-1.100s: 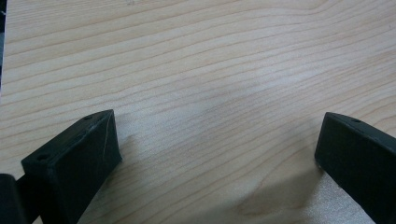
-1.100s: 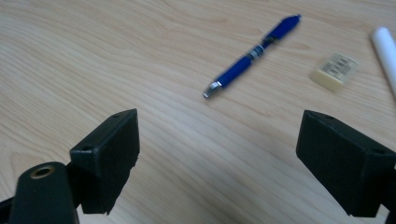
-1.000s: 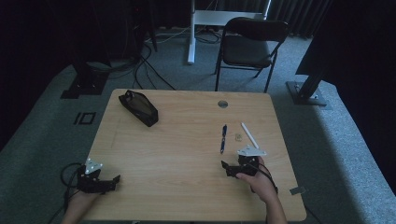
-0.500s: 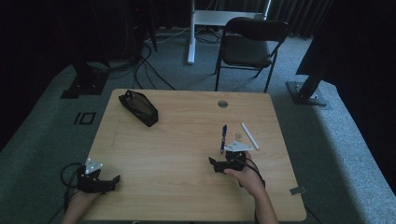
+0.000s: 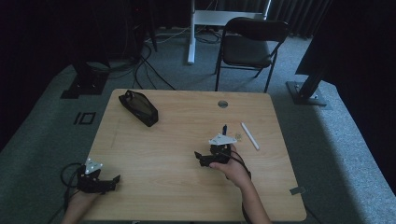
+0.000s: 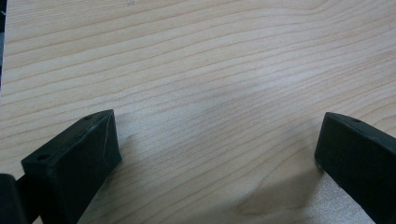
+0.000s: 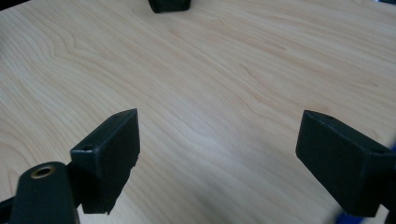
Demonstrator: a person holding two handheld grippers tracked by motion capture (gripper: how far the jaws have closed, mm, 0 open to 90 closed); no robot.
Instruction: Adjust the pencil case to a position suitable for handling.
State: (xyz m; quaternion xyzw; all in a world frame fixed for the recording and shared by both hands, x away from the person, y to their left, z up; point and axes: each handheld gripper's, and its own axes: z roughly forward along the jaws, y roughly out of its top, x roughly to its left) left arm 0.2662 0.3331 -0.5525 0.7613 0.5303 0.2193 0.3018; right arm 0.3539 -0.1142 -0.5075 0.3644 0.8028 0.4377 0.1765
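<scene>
In the high view, the right gripper [image 5: 201, 157] is over the middle-right part of the wooden table [image 5: 177, 186], with its jaws wide apart and pointing to the left. It holds nothing. Just behind it lies a dark blue pen [image 5: 224, 128], mostly hidden under the gripper's grey plate, and beside that a white pen [image 5: 249, 136], lying on the wood apart from the gripper. I judge that the dark pen is the thing being worked on, because the gripper is nearest to it. A black pencil case [image 5: 138, 108] lies far away at the back-left corner, probably as the place for the pens. The left gripper [image 5: 108, 182] rests at the front-left edge, seemingly parked and waiting.

In the left gripper view, the jaws stand wide apart with bare wood between them.

In the right gripper view, the jaws are also spread wide and empty, and the pencil case [image 7: 169, 5] shows at the top edge.
</scene>
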